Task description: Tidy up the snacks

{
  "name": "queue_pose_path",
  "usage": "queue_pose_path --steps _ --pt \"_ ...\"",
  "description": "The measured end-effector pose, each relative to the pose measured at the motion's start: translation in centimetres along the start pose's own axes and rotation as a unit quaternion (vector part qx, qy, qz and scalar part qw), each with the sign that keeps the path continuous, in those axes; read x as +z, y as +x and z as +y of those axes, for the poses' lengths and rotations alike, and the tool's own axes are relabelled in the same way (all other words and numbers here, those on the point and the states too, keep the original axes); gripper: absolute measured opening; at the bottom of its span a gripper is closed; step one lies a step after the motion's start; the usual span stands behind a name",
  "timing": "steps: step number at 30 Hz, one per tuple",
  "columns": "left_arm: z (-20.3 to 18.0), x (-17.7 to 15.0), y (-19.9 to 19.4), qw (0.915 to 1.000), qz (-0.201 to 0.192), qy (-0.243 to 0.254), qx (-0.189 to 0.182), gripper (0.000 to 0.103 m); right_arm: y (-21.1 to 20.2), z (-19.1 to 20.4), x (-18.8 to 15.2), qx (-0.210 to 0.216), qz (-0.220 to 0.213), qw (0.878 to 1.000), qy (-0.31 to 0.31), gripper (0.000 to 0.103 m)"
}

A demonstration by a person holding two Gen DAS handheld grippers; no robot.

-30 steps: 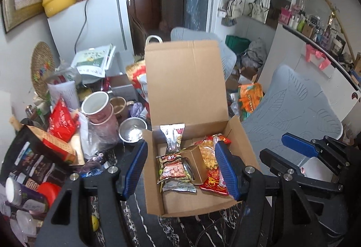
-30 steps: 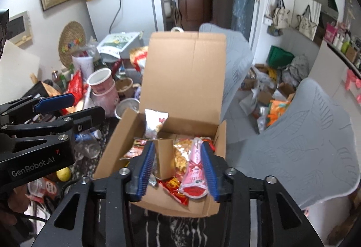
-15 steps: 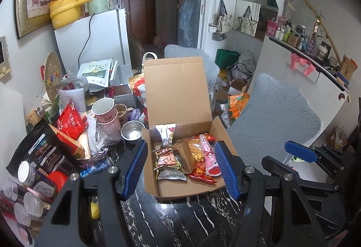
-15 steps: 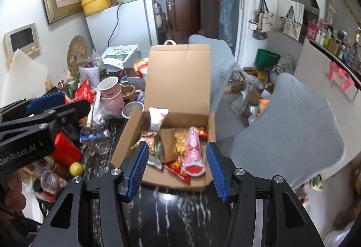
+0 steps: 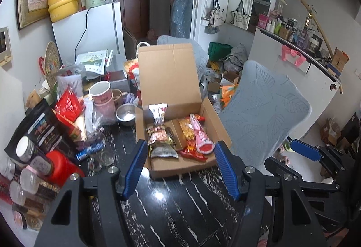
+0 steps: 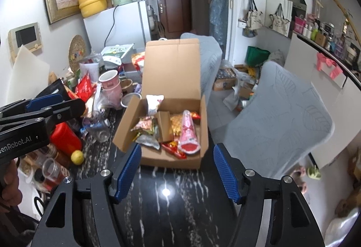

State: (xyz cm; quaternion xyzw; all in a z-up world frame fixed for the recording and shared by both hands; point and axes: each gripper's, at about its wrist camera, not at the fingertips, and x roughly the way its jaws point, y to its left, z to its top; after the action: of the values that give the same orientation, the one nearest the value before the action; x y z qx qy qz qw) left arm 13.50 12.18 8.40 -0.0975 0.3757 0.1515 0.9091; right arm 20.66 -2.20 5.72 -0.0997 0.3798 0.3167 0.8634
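Lying in the right half of the open cardboard box (image 6: 180, 157), a pink cone-shaped snack packet (image 6: 188, 134) is seen with its long axis running from the box's near edge toward the raised lid, narrow tip pointing at the lid, wide red end nearest the grippers. Left of the box's inner divider, smaller packets (image 5: 159, 136) are piled. The right gripper (image 6: 177, 169) is held short of the box's near edge, jaws opening, nothing between them, and is judged nearer the cone. The left gripper (image 5: 180, 168) is held spread and empty.
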Motion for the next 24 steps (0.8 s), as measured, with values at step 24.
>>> queue_pose_path --steps 24 --pt "-0.7 -3.5 0.0 0.9994 0.031 -0.007 -0.013 0.061 -1.0 0.3 -3.4 -0.003 0.016 1.0 -0.001 0.067"
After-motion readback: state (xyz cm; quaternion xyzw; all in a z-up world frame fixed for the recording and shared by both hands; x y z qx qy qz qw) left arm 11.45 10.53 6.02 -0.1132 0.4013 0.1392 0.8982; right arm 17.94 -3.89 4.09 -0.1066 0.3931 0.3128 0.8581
